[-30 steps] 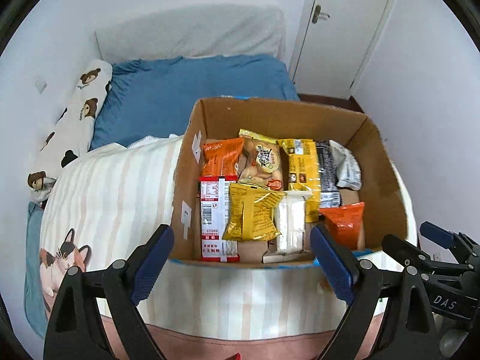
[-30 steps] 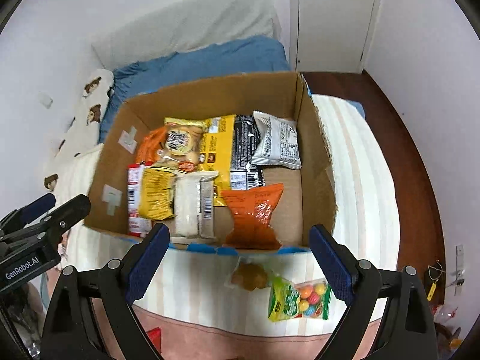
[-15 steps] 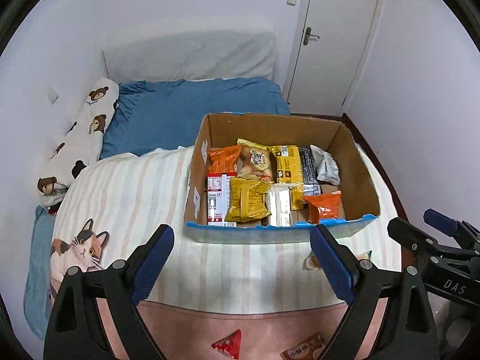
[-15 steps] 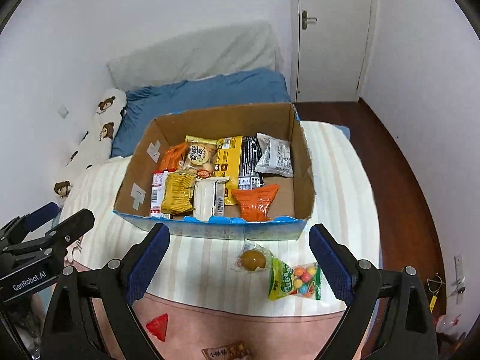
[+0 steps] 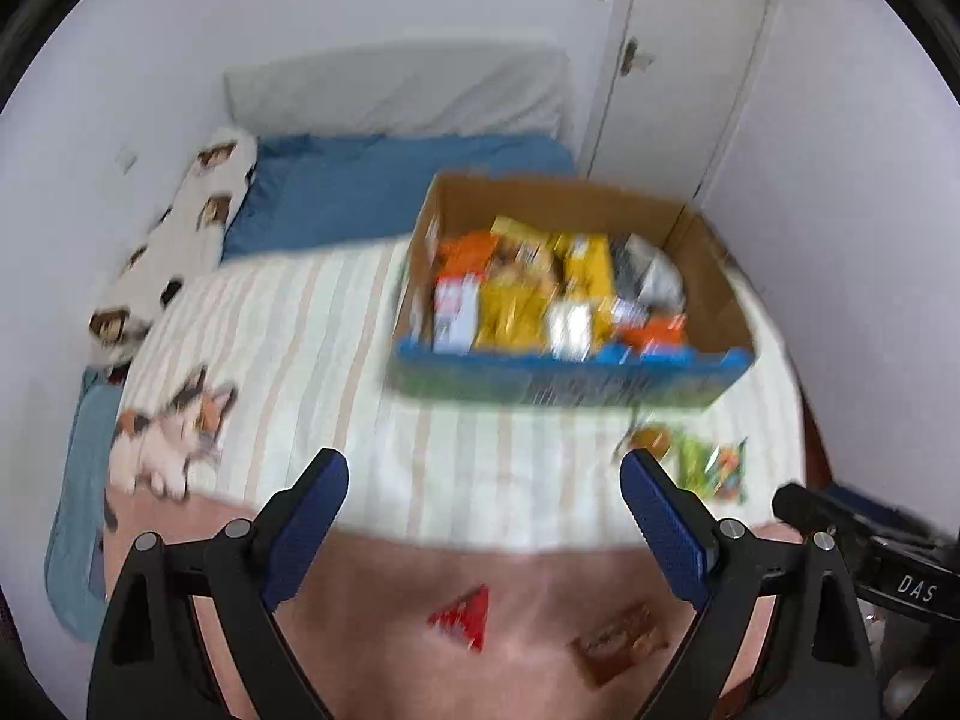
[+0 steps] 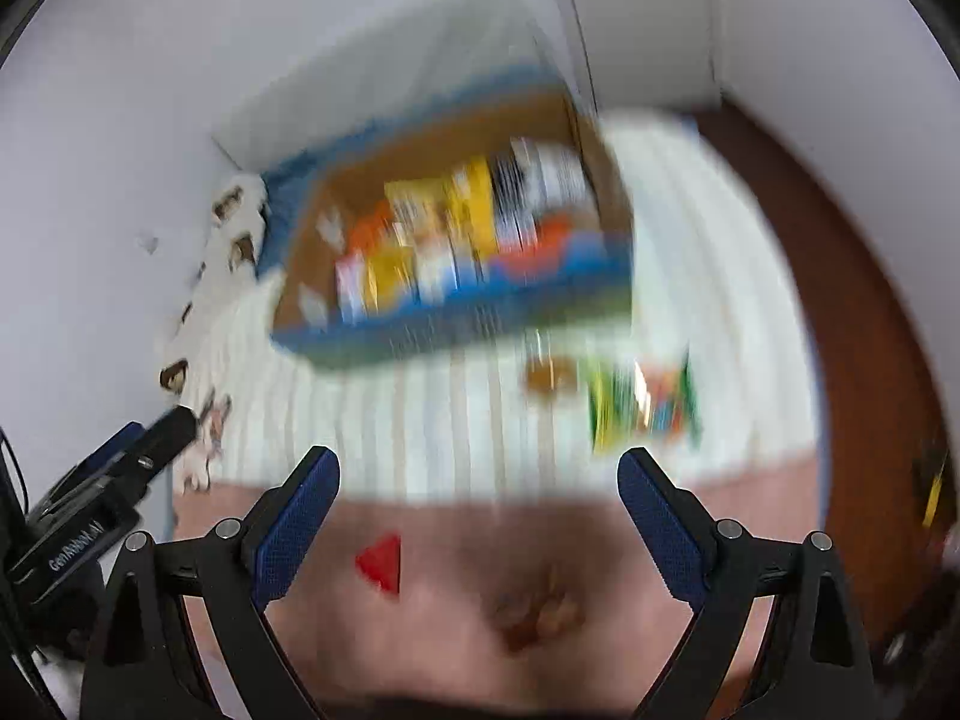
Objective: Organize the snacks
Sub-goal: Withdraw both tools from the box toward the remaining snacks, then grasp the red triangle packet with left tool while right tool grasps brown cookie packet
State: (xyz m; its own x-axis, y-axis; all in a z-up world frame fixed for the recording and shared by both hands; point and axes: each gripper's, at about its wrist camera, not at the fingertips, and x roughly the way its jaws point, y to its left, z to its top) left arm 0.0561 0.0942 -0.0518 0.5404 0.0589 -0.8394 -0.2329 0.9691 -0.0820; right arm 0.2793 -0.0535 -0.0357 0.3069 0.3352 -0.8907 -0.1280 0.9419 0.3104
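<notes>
Both the left gripper [image 5: 485, 519] and the right gripper [image 6: 479, 513] hang over the bed [image 5: 312, 348] with jaws spread wide, holding nothing. The cardboard box [image 5: 708, 294] of snacks sits well beyond them; a red triangular packet [image 5: 463, 621] lies nearer than the box, between the left jaws.

Box of snacks on the bed, loose packets nearer.

The cardboard box [image 5: 708, 276] sits on the bed [image 5: 288, 324], right of its middle, with snack packets [image 5: 528, 294] packed inside. Pillows [image 5: 372, 198] lie beyond it at the far end, a door [image 5: 690, 60] behind to the right. Two packets [image 5: 696, 462] lie just before the box's near right corner; two more [image 5: 462, 618] lie nearer, at the bed's near edge.
</notes>
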